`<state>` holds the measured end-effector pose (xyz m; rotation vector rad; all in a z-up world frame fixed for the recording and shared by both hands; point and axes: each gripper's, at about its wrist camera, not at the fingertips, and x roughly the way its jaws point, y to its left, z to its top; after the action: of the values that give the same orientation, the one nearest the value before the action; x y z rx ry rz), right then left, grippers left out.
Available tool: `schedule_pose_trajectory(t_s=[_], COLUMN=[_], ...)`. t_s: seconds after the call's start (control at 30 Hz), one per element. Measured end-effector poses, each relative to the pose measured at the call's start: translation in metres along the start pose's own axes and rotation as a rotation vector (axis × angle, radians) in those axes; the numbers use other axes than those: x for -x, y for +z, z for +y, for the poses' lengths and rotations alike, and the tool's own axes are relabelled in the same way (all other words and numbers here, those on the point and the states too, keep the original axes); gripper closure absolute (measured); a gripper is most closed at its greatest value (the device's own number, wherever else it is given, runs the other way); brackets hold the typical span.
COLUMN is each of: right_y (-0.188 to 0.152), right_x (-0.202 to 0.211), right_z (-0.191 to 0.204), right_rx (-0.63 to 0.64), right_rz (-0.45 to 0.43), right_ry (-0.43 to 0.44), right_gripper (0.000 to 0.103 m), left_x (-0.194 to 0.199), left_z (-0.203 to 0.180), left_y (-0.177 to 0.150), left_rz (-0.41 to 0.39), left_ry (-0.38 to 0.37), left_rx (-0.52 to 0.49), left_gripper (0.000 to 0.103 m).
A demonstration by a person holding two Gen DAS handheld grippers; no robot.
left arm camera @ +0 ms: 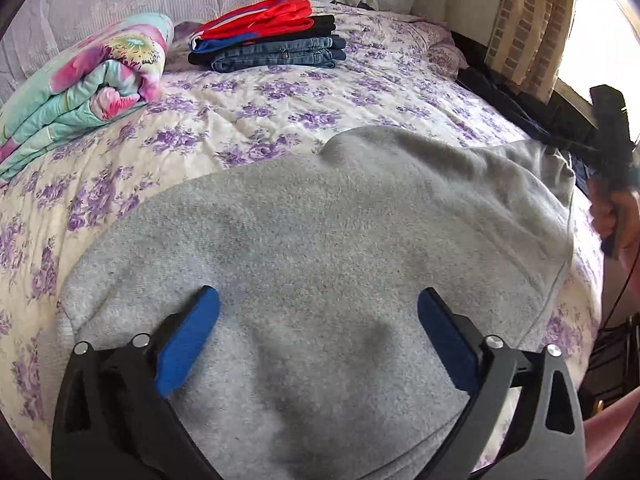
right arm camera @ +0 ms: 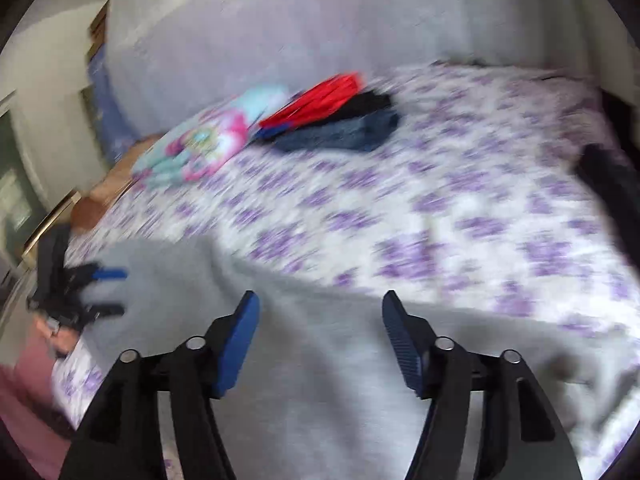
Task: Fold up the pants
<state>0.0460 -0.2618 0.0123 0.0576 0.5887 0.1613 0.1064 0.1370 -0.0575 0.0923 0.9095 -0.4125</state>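
I see the grey sweatpants (left arm camera: pixel 320 224) spread flat on the floral bedspread (left arm camera: pixel 248 104), under both tools. My left tool (left arm camera: pixel 318 312) gapes wide, empty; my right tool (right arm camera: pixel 320 320) likewise, though that view is blurred. The fleece looks soft, thick and limp, so I'd pinch an edge or hem corner.

A bedroom in a home: a bed (left arm camera: pixel 280 120) with a purple-flowered cover fills most of the frame. At upper left lie a rolled flowered quilt (left arm camera: pixel 92 80) and a stack of folded clothes (left arm camera: pixel 268 40), with a curtain (left arm camera: pixel 528 28) at upper right
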Motion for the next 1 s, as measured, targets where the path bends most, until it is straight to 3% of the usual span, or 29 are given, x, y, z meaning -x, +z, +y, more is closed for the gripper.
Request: schedule_pose_trajectory(t_s=[0.1, 0.17, 0.2, 0.27, 0.3, 0.33, 0.37, 0.43, 0.5, 0.53, 0.6, 0.67, 0.7, 0.73, 0.77, 0.87, 1.0], right_y=[-0.007, -0.019, -0.026, -0.037, -0.041, -0.041, -0.037, -0.027, -0.021, -0.023, -0.037, -0.059, -0.065, -0.062, -0.059, -0.046, -0.015], right_x=[0.044, 0.056, 0.055, 0.039, 0.032, 0.025, 0.019, 0.028, 0.050, 0.056, 0.038, 0.008, 0.010, 0.023, 0.033, 0.065, 0.072], right_z=[-0.056, -0.087, -0.096, -0.107, -0.110, -0.106, -0.097, -0.088, -0.089, -0.090, -0.097, -0.110, -0.113, -0.115, -0.116, -0.096, -0.040], right_rx=[-0.130, -0.178, -0.205, -0.241, -0.244, -0.219, -0.169, -0.121, -0.134, -0.131, -0.111, -0.096, -0.118, -0.151, -0.179, -0.215, -0.026], right_rz=[-0.116, -0.084, -0.054, 0.046, 0.080, 0.086, 0.089, 0.011, -0.107, -0.140, -0.094, 0.045, 0.032, 0.022, 0.018, -0.063, -0.169], right_ry=[-0.345, -0.510, -0.545, -0.472, -0.438, -0.424, -0.430, -0.444, -0.448, -0.461, -0.508, -0.561, -0.567, -0.591, -0.602, -0.556, -0.527], right_gripper=[0.028, 0.025, 0.025, 0.026, 0.032, 0.058, 0.072, 0.083, 0.084, 0.083, 0.078, 0.058, 0.052, 0.035, 0.031, 0.031, 0.031], left_x=[0.000, 0.000, -0.001, 0.000, 0.001, 0.002, 0.002, 0.003, 0.003, 0.003, 0.002, 0.002, 0.002, 0.002, 0.003, 0.015, 0.048], left_z=[-0.001, 0.002, 0.003, 0.003, 0.002, 0.001, 0.002, 0.002, 0.001, 0.000, -0.002, -0.003, -0.004, -0.004, -0.004, -0.008, -0.032], left_y=[0.002, 0.002, 0.000, -0.002, -0.003, -0.004, -0.004, -0.006, -0.006, -0.006, -0.007, -0.007, -0.006, -0.007, -0.007, -0.004, 0.011], left_rz=[-0.007, -0.014, -0.016, -0.019, -0.021, -0.023, -0.026, -0.031, -0.034, -0.034, -0.033, -0.030, -0.029, -0.026, -0.022, -0.014, -0.114], left_ry=[0.005, -0.002, 0.001, 0.008, 0.010, 0.011, 0.010, 0.007, 0.011, 0.016, 0.030, 0.035, 0.037, 0.039, 0.039, 0.052, -0.102], left_rx=[-0.002, 0.004, 0.003, -0.003, -0.005, -0.005, -0.006, -0.003, -0.006, -0.009, -0.018, -0.023, -0.027, -0.033, -0.036, -0.026, 0.006], left_gripper=[0.005, 0.005, 0.005, 0.005, 0.005, 0.005, 0.005, 0.005, 0.005, 0.005, 0.005, 0.005, 0.005, 0.005, 0.005, 0.005, 0.005])
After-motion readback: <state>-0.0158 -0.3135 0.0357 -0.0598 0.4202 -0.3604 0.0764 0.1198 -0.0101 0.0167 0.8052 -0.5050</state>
